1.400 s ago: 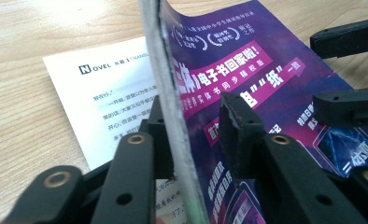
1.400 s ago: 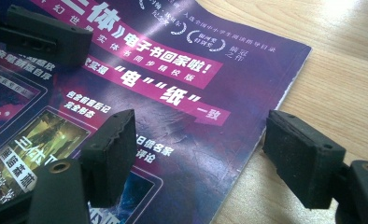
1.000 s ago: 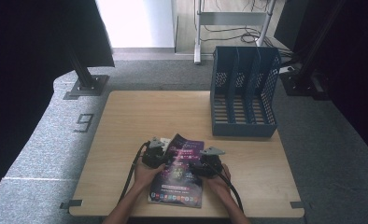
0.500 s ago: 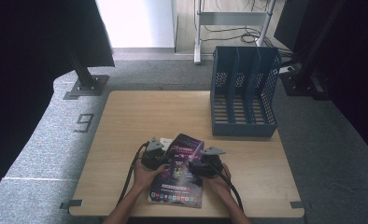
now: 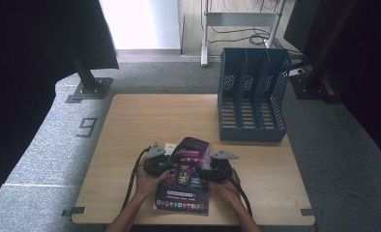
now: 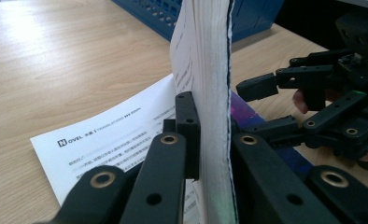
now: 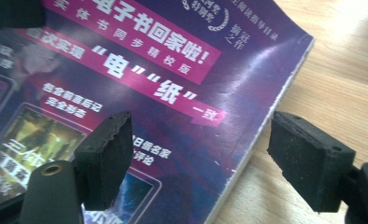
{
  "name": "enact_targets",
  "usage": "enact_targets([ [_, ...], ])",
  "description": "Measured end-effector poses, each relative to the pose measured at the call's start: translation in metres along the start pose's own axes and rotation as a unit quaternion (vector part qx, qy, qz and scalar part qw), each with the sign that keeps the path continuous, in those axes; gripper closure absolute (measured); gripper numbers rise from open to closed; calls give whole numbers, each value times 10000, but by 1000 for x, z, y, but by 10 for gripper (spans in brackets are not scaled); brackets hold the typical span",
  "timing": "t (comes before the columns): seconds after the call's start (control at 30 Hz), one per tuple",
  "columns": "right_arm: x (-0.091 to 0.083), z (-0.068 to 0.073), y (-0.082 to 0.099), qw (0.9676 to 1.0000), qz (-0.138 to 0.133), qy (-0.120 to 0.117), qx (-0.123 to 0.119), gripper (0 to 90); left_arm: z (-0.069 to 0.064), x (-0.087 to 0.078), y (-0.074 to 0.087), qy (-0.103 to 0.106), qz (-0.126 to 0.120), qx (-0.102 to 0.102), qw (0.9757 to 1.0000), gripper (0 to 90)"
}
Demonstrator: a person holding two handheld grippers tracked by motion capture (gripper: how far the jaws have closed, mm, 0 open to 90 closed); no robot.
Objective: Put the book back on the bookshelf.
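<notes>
The surface [image 5: 145, 116] was a pale wooden tabletop that carried every item. A blue file rack [image 5: 252, 94] with upright dividers stood on it well beyond both claws, toward the far right corner. The magazine [image 5: 186, 176], with a purple printed cover, lay near the front edge between the two claws, its far end tilted up off the surface. A white printed sheet [image 6: 112, 137] lay flat on the surface beneath the magazine, to the left of the left claw's jaws in the left gripper view.

The left claw [image 6: 210, 140] was clenched on the magazine's edge: both black jaws pressed against the stack of pages, which stood upright between them. The right claw [image 7: 198, 158] was released. Its jaws stood wide apart, one above the purple cover, the other above bare wood just past the magazine's corner, and neither pad pressed on the magazine.
</notes>
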State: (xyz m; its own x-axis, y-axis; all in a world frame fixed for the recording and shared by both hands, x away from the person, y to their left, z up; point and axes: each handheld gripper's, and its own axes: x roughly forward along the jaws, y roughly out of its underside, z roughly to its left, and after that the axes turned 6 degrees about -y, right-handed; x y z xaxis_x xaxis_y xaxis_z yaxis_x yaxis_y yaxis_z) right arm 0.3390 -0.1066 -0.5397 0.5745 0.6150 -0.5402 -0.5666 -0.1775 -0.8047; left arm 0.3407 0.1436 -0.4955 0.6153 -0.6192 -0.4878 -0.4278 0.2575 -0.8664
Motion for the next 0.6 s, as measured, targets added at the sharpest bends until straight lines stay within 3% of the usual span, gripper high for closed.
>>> enact_targets([
  [0.33,-2,-1,-4,9998,-130,-137,27,192,-3,-6,-3,59,-147,23,9999,864],
  [0.6,0,-8,-4,9988,-169,-363,273,168,-7,-12,-5,108,-304,87,9994,864],
])
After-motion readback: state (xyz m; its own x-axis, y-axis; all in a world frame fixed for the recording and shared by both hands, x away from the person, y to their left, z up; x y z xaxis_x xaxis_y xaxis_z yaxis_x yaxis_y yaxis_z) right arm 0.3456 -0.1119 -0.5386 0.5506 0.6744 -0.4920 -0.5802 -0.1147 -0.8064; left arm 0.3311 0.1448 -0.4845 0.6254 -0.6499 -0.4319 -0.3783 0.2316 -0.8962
